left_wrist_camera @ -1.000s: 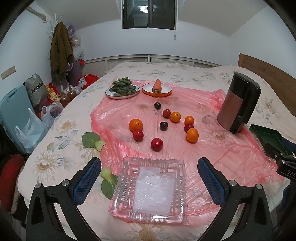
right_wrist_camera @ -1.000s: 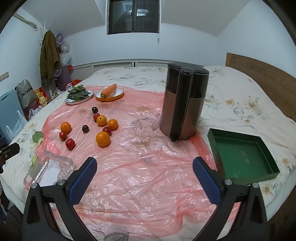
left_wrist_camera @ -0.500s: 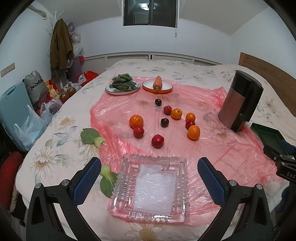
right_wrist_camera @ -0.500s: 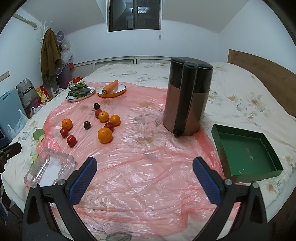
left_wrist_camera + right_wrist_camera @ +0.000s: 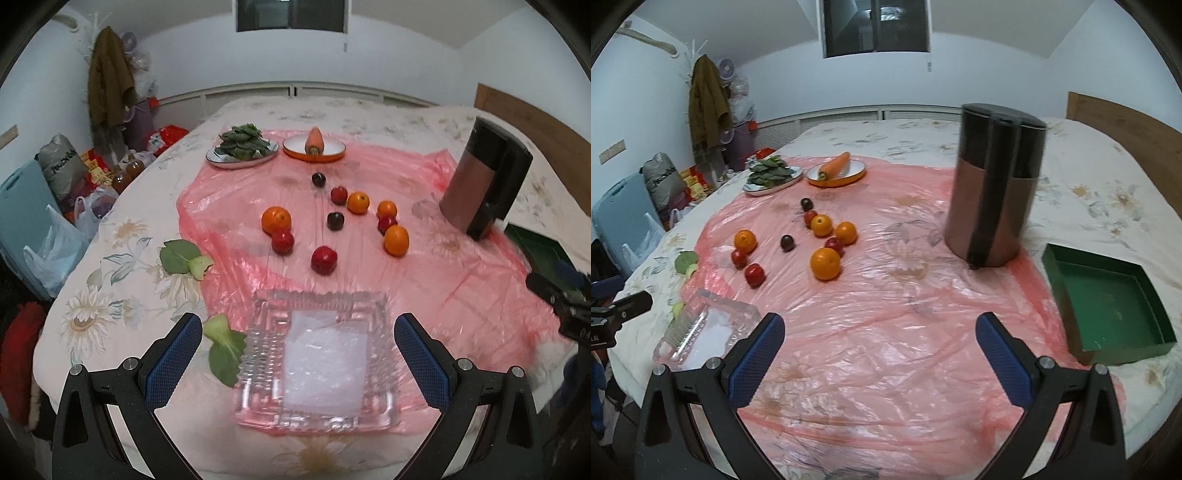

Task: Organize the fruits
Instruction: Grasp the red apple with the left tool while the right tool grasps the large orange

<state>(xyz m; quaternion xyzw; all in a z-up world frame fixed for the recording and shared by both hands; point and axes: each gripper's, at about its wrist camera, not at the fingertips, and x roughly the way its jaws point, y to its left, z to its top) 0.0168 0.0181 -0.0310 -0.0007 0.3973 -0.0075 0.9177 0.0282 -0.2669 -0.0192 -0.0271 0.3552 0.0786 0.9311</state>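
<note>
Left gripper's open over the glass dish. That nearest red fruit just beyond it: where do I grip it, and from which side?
Take the nearest red fruit across its widest middle, coming from above and slightly from the glass dish side. It is round and sits alone on the pink plastic sheet, with free space on both flanks, so the open left gripper can probably straddle it without nudging the neighbouring fruit.

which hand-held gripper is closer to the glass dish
Left. The left hand-held gripper hangs open right over the glass dish, fingers either side. The right hand-held gripper is off beside it, over bare pink plastic sheet.
</note>
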